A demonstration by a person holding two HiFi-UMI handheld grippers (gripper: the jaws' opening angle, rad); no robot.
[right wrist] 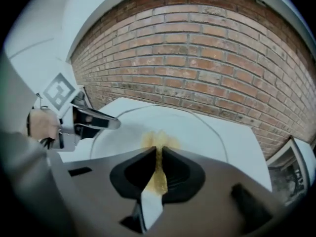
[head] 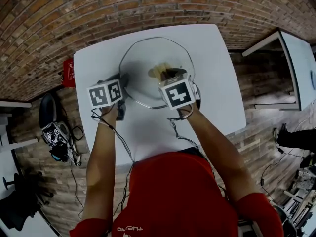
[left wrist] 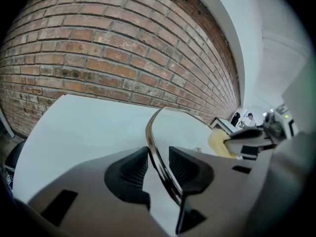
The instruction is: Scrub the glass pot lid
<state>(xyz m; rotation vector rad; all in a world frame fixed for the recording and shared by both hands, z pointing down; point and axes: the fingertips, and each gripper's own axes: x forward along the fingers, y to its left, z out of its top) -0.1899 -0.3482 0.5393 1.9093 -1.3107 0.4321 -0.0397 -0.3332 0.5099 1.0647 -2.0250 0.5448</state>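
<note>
A round glass pot lid (head: 140,78) lies on the white table (head: 217,98). My left gripper (head: 123,85) is shut on the lid's left rim. In the left gripper view the metal rim (left wrist: 154,132) runs between the two black pads of that gripper (left wrist: 158,164). My right gripper (head: 170,74) is shut on a thin yellow scrub pad (head: 159,71) and holds it on the glass near the lid's middle. In the right gripper view the pad (right wrist: 158,143) sticks out past the closed jaws of the right gripper (right wrist: 158,158) onto the lid (right wrist: 202,127). The left gripper (right wrist: 96,118) shows at the left.
A red object (head: 69,72) sits at the table's left edge. Cables and gear (head: 57,135) lie on the brick floor at the left. Another white table (head: 298,58) stands at the right. A brick wall (right wrist: 207,58) runs behind the table.
</note>
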